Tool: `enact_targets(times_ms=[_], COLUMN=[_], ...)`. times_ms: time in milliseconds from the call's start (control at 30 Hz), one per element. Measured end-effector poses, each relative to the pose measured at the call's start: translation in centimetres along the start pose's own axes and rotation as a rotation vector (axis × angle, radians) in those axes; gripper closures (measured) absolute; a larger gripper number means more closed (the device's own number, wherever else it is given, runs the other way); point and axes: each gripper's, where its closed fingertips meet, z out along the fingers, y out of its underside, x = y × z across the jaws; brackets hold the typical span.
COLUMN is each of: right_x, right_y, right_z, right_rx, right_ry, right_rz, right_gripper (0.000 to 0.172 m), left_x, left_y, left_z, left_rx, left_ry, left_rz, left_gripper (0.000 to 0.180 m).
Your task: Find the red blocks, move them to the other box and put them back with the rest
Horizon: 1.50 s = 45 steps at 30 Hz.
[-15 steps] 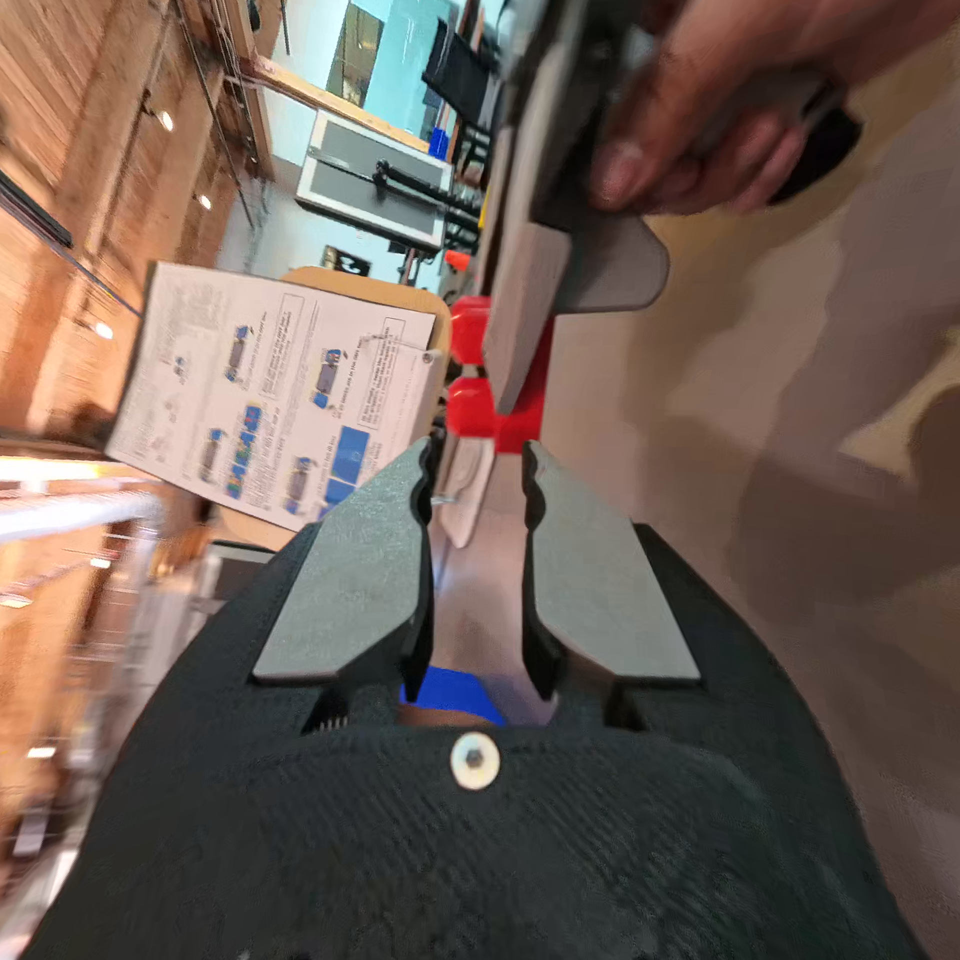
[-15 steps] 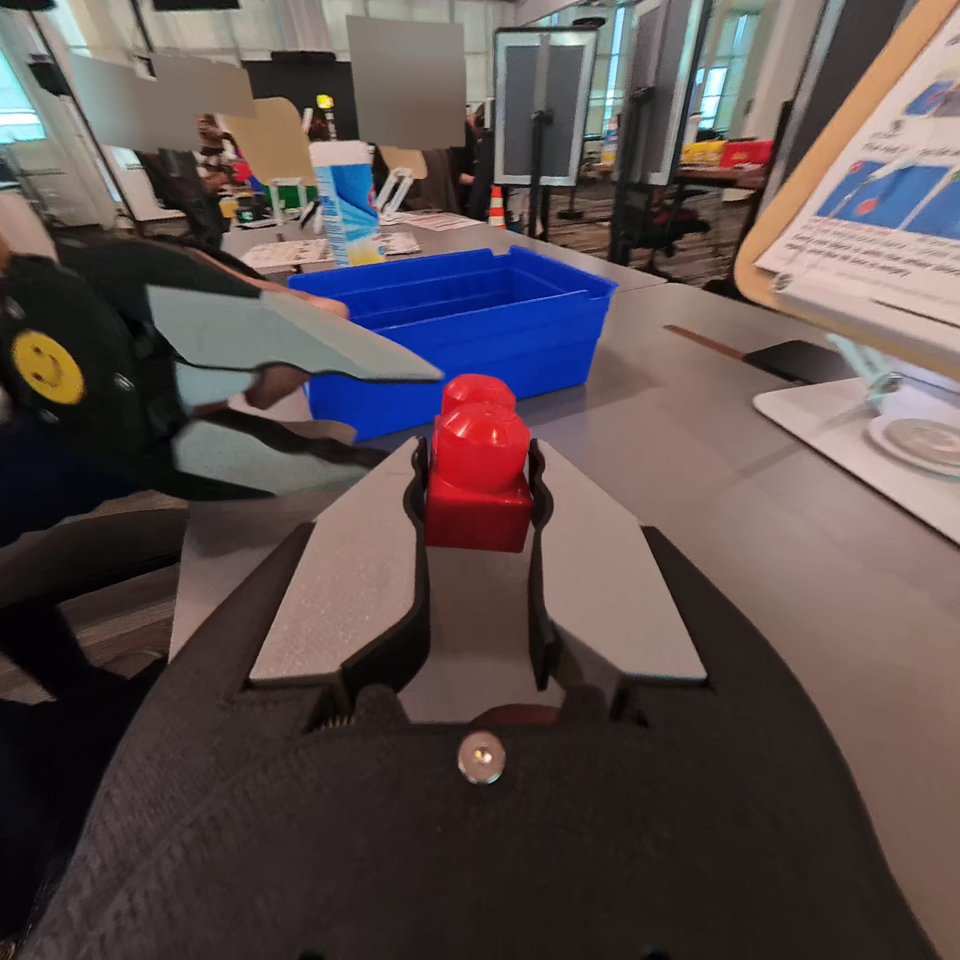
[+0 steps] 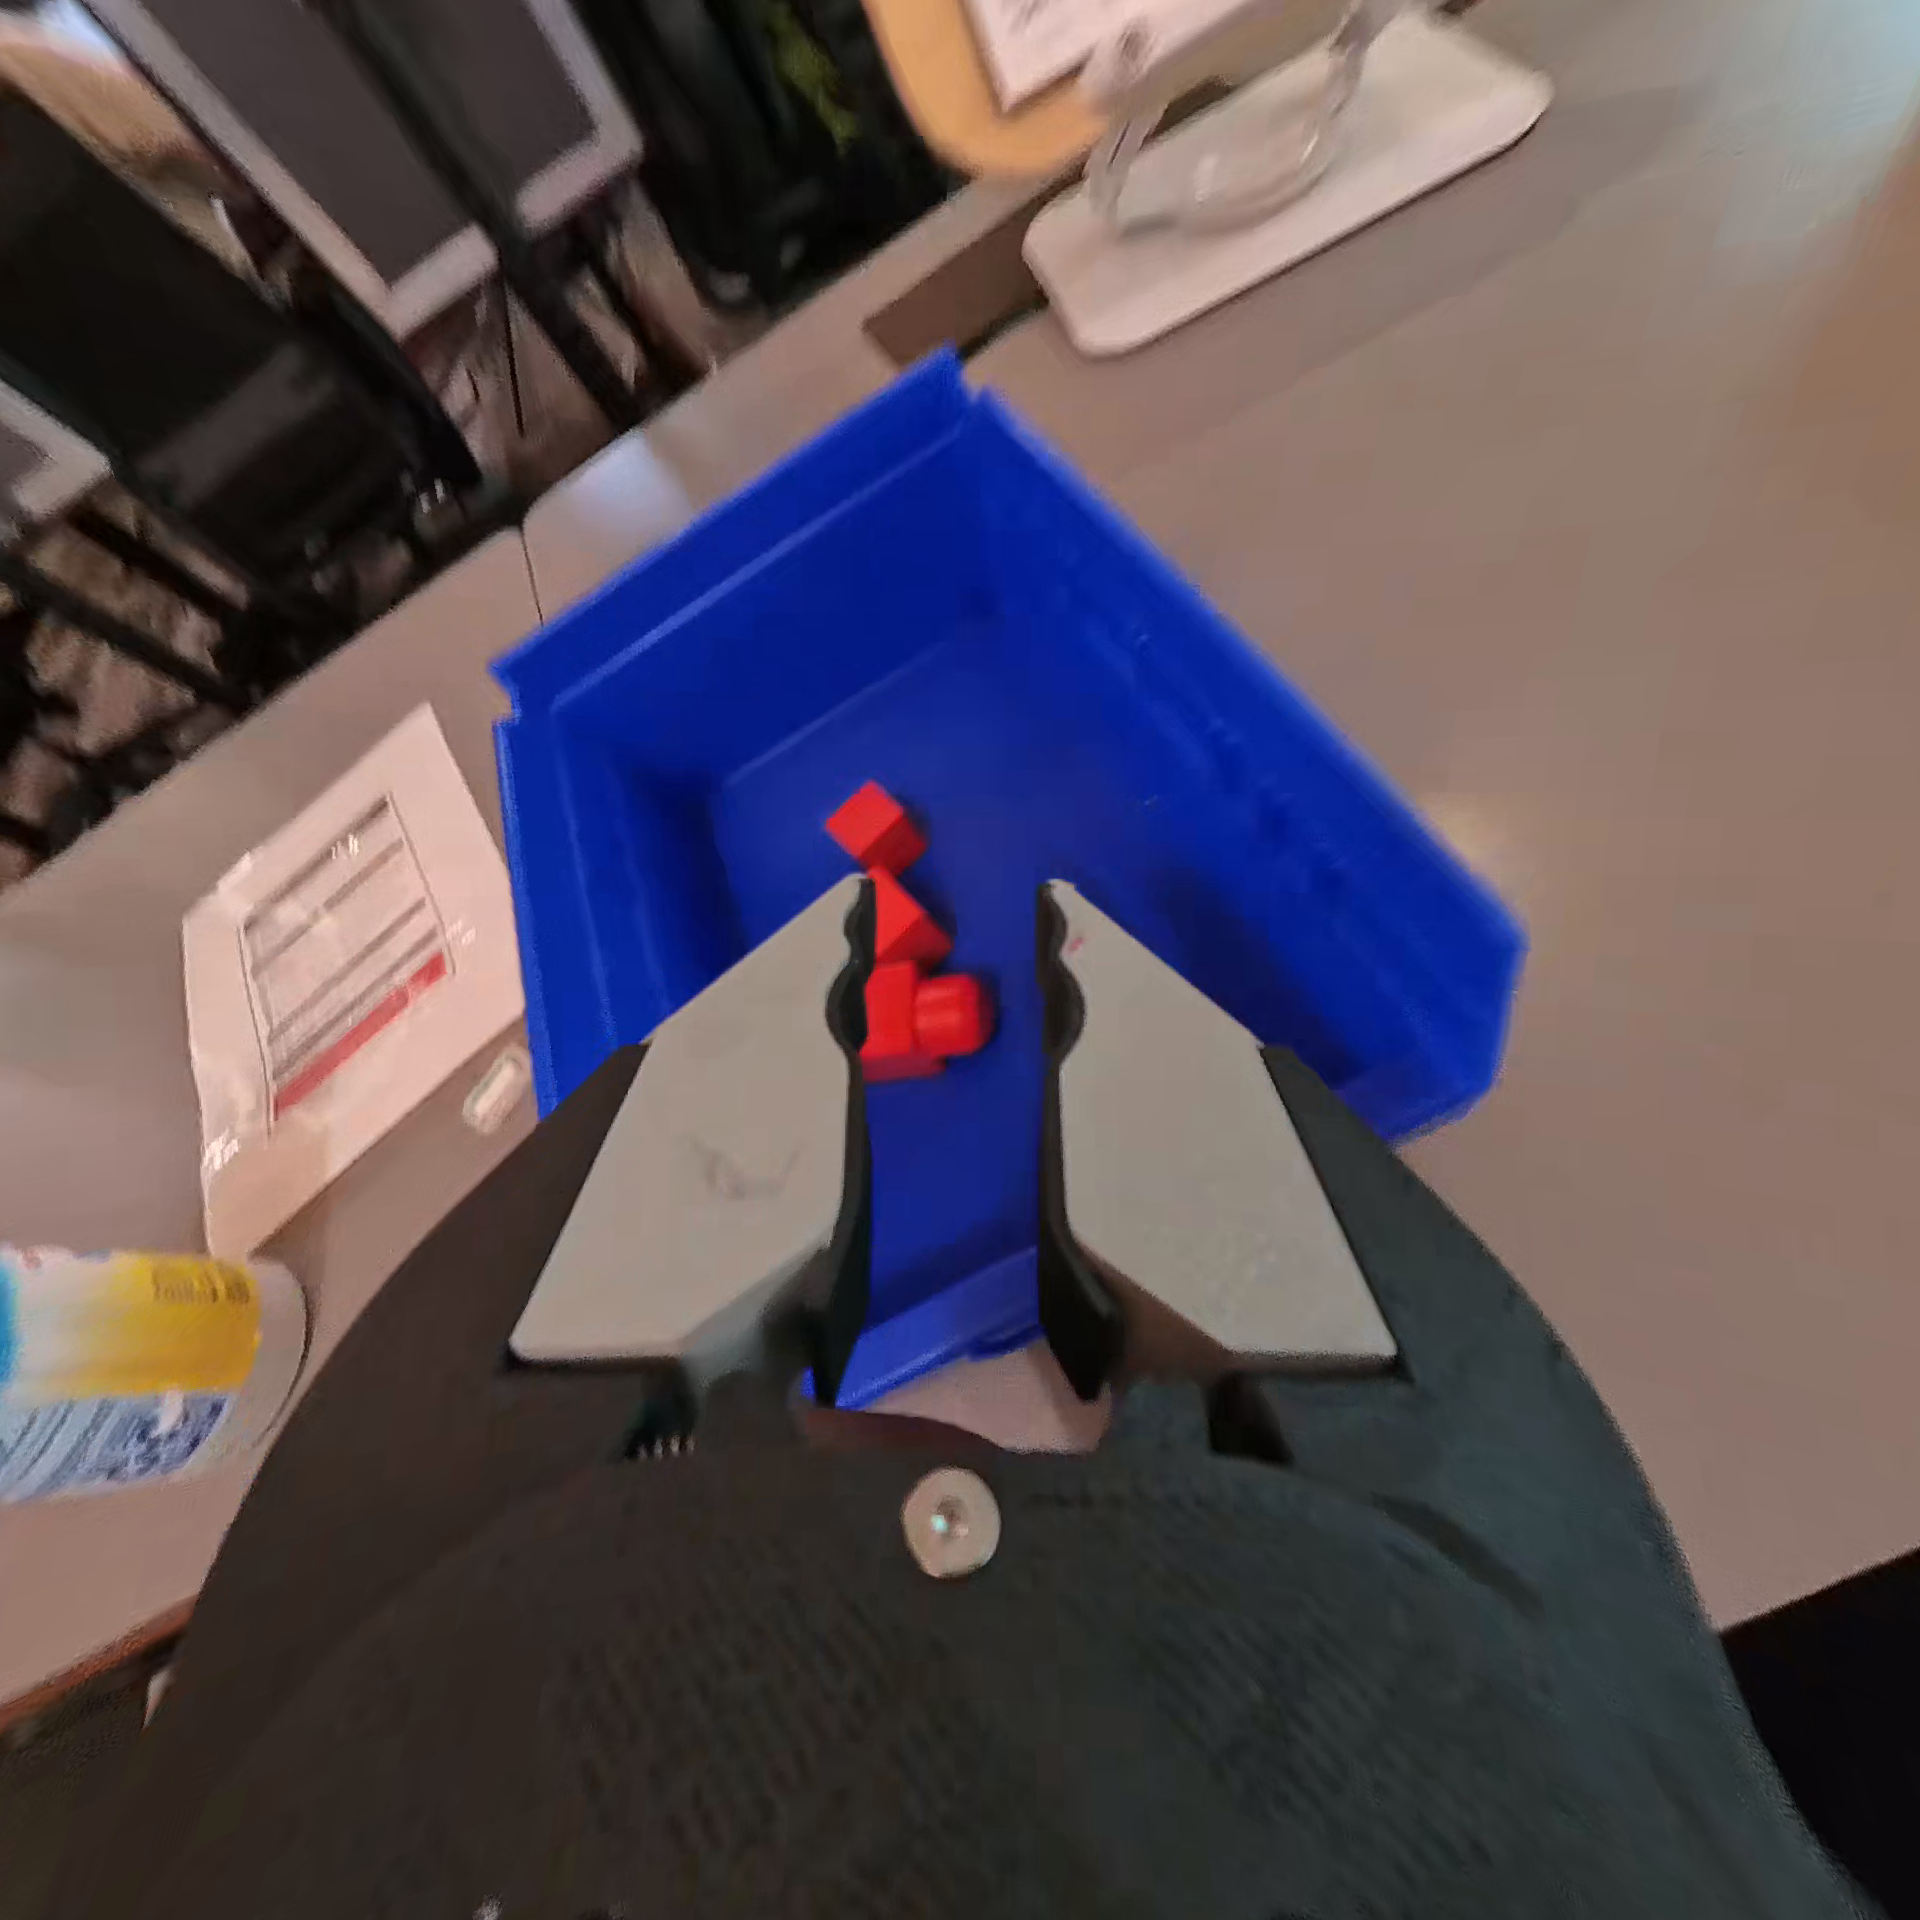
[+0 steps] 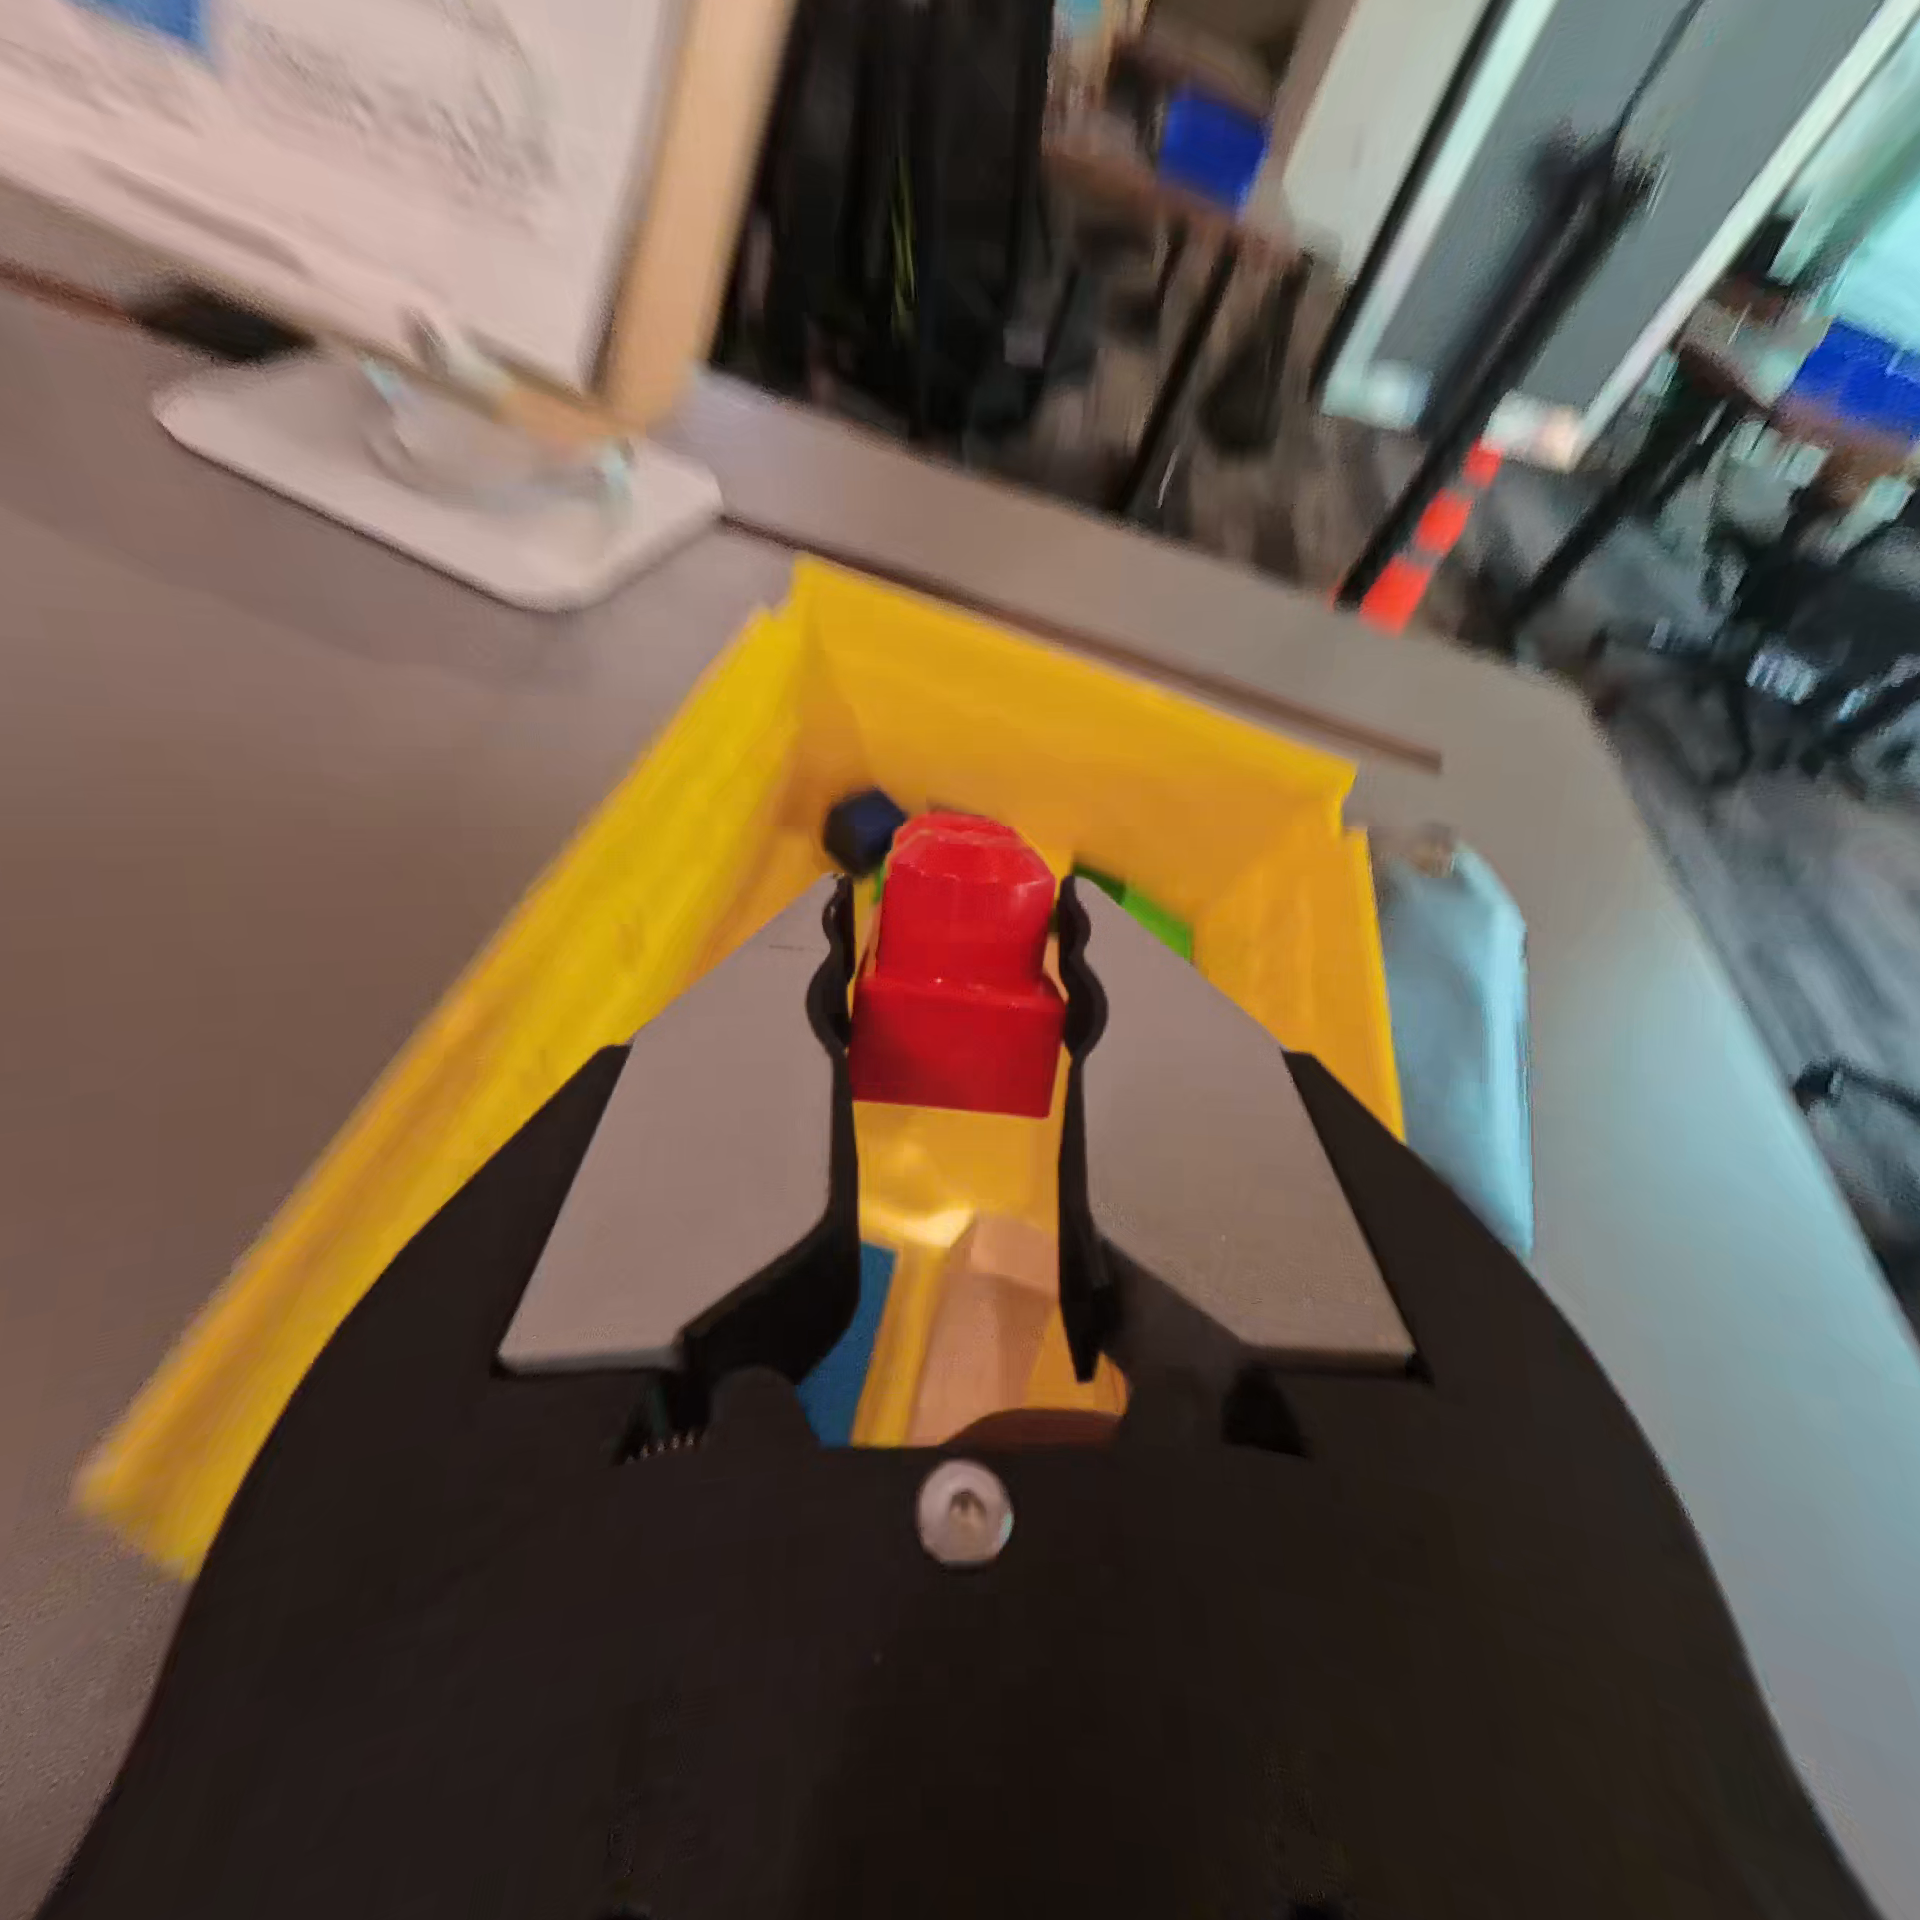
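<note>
In the left wrist view my left gripper is open and empty, above the blue box. Three red blocks lie on the box floor: a cube, a wedge and a studded brick. In the right wrist view my right gripper is shut on a red studded block and holds it above the yellow box. That box holds a dark blue block, a green block and a tan wooden block.
A white stand base with a clipboard stands behind the boxes on the grey table; it also shows in the right wrist view. A white paper packet and a blue-yellow container lie left of the blue box. A light blue object lies right of the yellow box.
Both grippers swung quickly. The left turned from facing the right gripper to looking down into the blue box, still empty. The right carried the red block from near the blue box to above the yellow box.
</note>
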Motion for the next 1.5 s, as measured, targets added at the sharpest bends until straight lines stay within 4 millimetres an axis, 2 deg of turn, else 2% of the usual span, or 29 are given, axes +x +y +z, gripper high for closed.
enact_targets(times_ms=[67, 133, 367, 667, 700, 867, 933, 1033, 1133, 1167, 1233, 1333, 1400, 1500], right_x=[0.5, 0.2, -0.7, -2.5, -2.7, -4.8, -5.9, -8.4, -11.7, -12.7, -15.3, -20.6, -23.9, -28.5], right_y=[3.6, 5.2, 4.3, 1.4, 1.0, -1.0, -1.6, -2.3, -2.9, -3.0, -3.4, -3.8, -4.2, -5.3], right_z=[2.1, 2.7, 1.5, -2.3, -2.8, -5.2, -6.0, -7.1, -7.8, -7.9, -8.3, -9.4, -10.3, -12.4], right_rx=[-0.136, -0.169, -0.094, 0.035, 0.045, 0.117, 0.136, 0.160, 0.170, 0.173, 0.179, 0.188, 0.194, 0.208], right_ry=[-0.036, -0.058, -0.075, -0.127, -0.134, -0.210, -0.243, -0.329, -0.426, -0.450, -0.521, -0.703, -0.828, -1.057], right_rz=[0.045, 0.070, 0.055, 0.013, 0.009, -0.006, -0.025, -0.038, -0.069, -0.081, -0.099, -0.104, -0.093, -0.020], right_gripper=[0.136, 0.133, 0.134, 0.131, 0.131, 0.130, 0.130, 0.130, 0.130, 0.130, 0.130, 0.129, 0.128, 0.125], left_x=[-1.6, -2.4, -2.4, -2.0, -1.8, -1.1, -1.4, -2.8, -3.8, -3.3, -0.2, 6.8, 12.3, 20.1], left_y=[1.6, 3.1, 6.3, 10.3, 10.8, 10.0, 8.9, 4.9, -0.1, -2.1, -6.1, -10.8, -12.6, -13.7], left_z=[1.0, 2.1, 5.8, 8.7, 9.0, 9.2, 9.0, 8.1, 5.7, 4.7, 2.3, -1.3, -3.2, -5.4], left_rx=[-0.068, -0.140, -0.316, -0.565, -0.585, -0.542, -0.480, -0.285, -0.071, 0.020, 0.207, 0.435, 0.551, 0.701], left_ry=[-0.005, 0.013, 0.077, 0.097, 0.108, 0.151, 0.122, 0.036, -0.048, -0.040, 0.059, 0.218, 0.295, 0.386], left_rz=[-0.030, -0.056, -0.067, 0.012, 0.019, 0.055, 0.060, 0.040, 0.009, 0.012, 0.014, 0.132, 0.258, 0.428], left_gripper=[0.147, 0.141, 0.132, 0.113, 0.116, 0.116, 0.116, 0.116, 0.116, 0.116, 0.116, 0.116, 0.117, 0.117])
